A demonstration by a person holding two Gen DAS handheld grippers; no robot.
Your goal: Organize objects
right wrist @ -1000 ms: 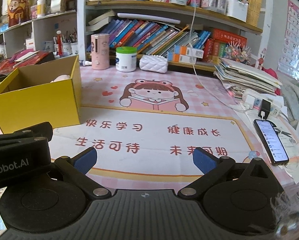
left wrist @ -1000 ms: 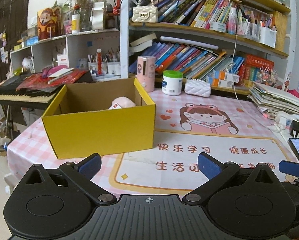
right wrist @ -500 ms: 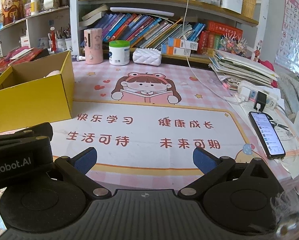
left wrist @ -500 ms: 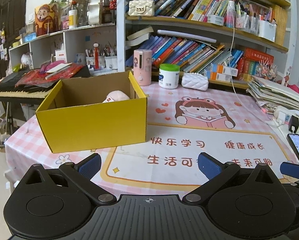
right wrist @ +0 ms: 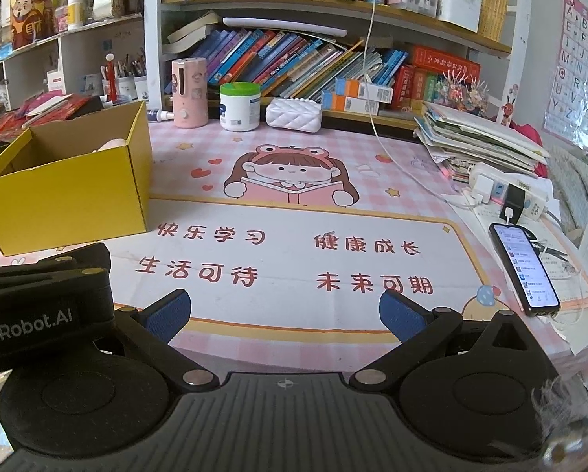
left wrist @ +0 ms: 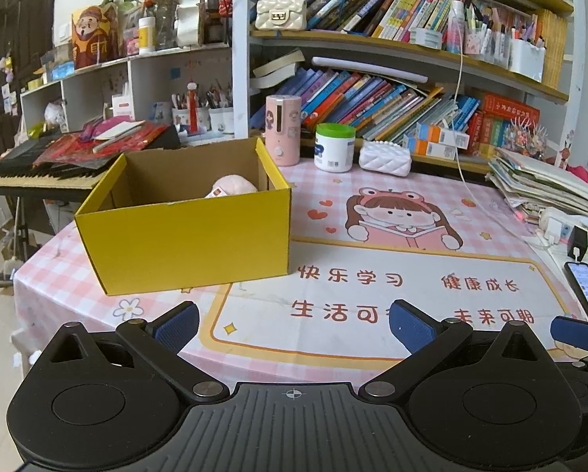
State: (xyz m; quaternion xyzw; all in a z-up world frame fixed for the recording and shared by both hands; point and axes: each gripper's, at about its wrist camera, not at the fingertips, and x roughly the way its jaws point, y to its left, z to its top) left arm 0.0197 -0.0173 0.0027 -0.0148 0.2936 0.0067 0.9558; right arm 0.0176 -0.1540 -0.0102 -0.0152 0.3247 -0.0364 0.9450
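Worktop covered by a pink checked cloth printed with a cartoon girl reading and red Chinese characters, seen from two hand-held grippers low at its near edge. The left gripper has its blue-padded fingers spread wide and empty. The right gripper likewise holds nothing, fingers wide apart. An open yellow box stands toward the left edge of the worktop, with a pale pink object lying inside, in its far right corner. Along the far edge, in front of a bookshelf, stand a pink cylinder, a white jar with a green lid and a white quilted pouch. A lit phone rests near the right edge, just beside a stack of papers.
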